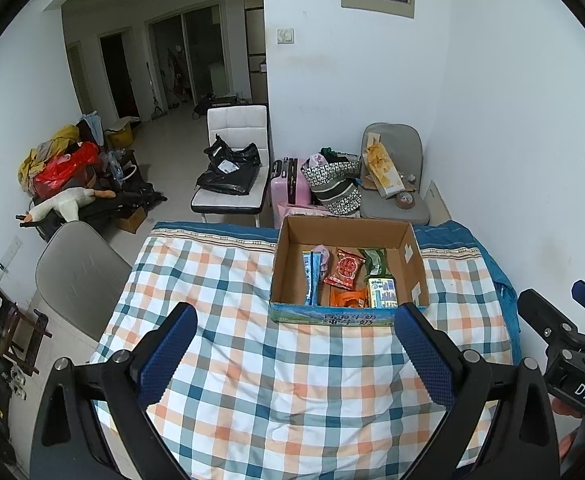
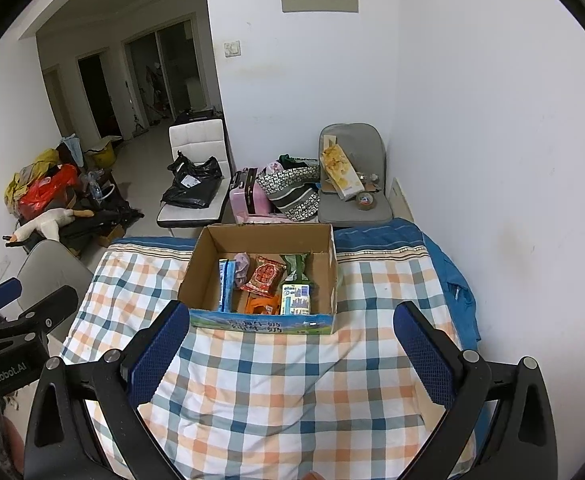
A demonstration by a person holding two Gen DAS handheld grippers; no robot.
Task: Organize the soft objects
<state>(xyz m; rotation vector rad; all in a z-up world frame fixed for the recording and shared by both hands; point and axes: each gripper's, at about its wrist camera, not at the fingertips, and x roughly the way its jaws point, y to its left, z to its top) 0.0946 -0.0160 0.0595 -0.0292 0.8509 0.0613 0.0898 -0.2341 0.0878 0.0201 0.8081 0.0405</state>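
An open cardboard box (image 1: 414, 264) (image 2: 196, 276) stands on the checked cloth (image 1: 252, 360) (image 2: 272, 380) at the far side of the table. It holds several soft packets: a red snack pack (image 1: 346, 269) (image 2: 263, 276), a green pack (image 1: 376, 262) (image 2: 295, 266), a blue-white pack (image 1: 311, 280) (image 2: 225, 284), an orange pack (image 1: 346, 299) (image 2: 262, 305) and a white-green carton (image 1: 381, 293) (image 2: 296, 300). My left gripper (image 1: 296, 316) is open and empty, short of the box. My right gripper (image 2: 292, 316) is open and empty, also short of it.
The right gripper's body (image 1: 564, 332) shows at the left view's right edge; the left gripper's body (image 2: 16, 320) at the right view's left edge. Behind the table stand a grey chair (image 1: 396, 184), a pink suitcase (image 1: 288, 184) and a white chair (image 1: 232, 168). A wall is close on the right.
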